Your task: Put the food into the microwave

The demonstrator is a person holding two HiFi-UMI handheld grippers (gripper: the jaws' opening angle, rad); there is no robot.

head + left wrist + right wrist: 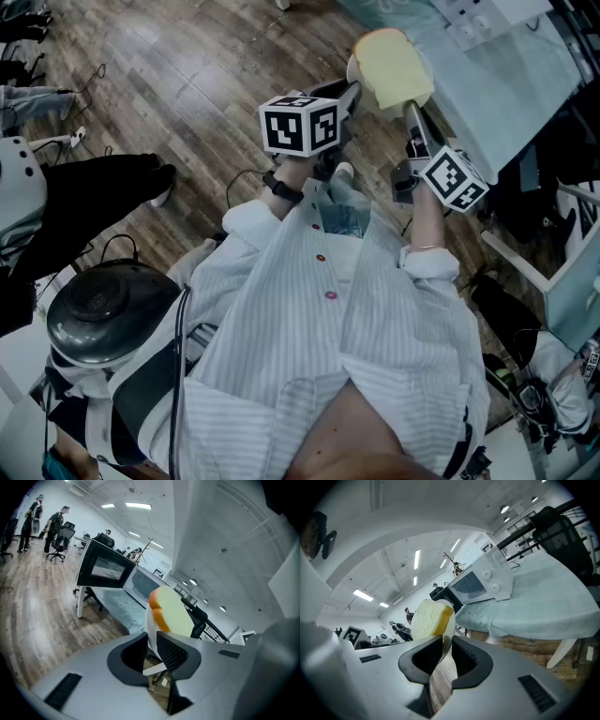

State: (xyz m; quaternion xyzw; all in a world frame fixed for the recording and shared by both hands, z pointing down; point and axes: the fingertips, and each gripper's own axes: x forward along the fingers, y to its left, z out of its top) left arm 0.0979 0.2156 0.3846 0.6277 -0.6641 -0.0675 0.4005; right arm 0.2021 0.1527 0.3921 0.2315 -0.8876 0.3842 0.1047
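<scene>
Fingers (174, 651) of our left gripper (152, 641) and right gripper (446, 641) pinch the plate (150, 625) rim, soft bread (173, 613) loose on top, aloft short of the microwave (104, 569) on the desk (124, 606). It looks light and slippery, so we'd keep it level.

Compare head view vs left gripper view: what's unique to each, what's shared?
Head view only: the person's shirt and wristband. Left gripper view only: the microwave door, office chairs, and the left gripper seen close, jaws shut on the plate rim. Both: bread on the plate, the table, the floor.
</scene>
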